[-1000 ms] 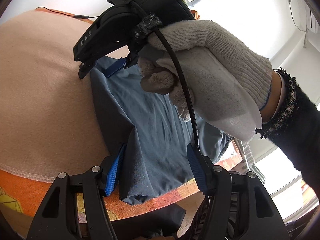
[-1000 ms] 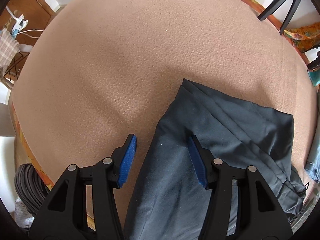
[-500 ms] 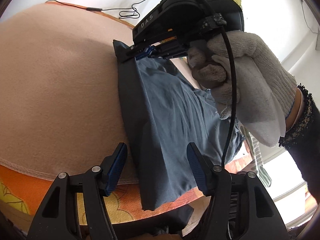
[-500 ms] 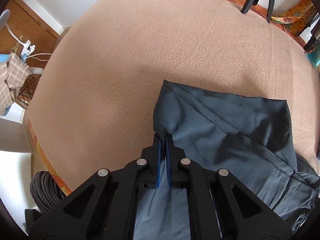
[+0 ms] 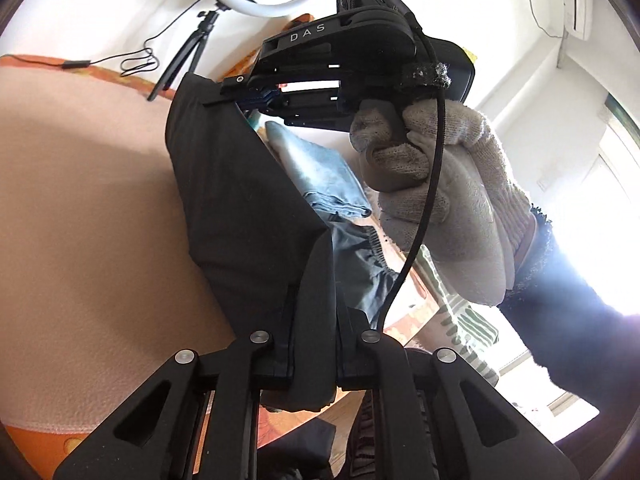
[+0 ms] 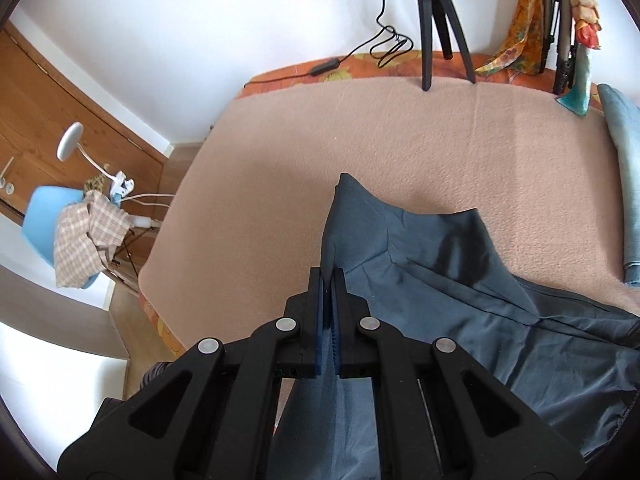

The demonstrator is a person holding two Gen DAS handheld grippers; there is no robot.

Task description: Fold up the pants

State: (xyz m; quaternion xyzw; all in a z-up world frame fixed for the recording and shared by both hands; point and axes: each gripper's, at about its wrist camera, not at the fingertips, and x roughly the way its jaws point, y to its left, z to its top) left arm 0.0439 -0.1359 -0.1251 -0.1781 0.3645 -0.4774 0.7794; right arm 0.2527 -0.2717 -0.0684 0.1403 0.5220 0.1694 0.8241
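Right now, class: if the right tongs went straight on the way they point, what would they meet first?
The right tongs, shut on the pants, point across the blanket. Beyond the raised cloth, probably the blanket itself; depth is unclear.

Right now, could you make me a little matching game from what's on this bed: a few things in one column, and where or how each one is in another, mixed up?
Things:
1. dark pants
2. light blue jeans
3. tripod
4. checked cloth

Place or state:
A. standing at the far edge of the blanket, by the wall
B. pinched in the left gripper and the right gripper, one edge lifted
C. draped over a blue chair beside the bed
D. lying folded on the blanket, off to the right

Pairs: 1-B, 2-D, 3-A, 4-C
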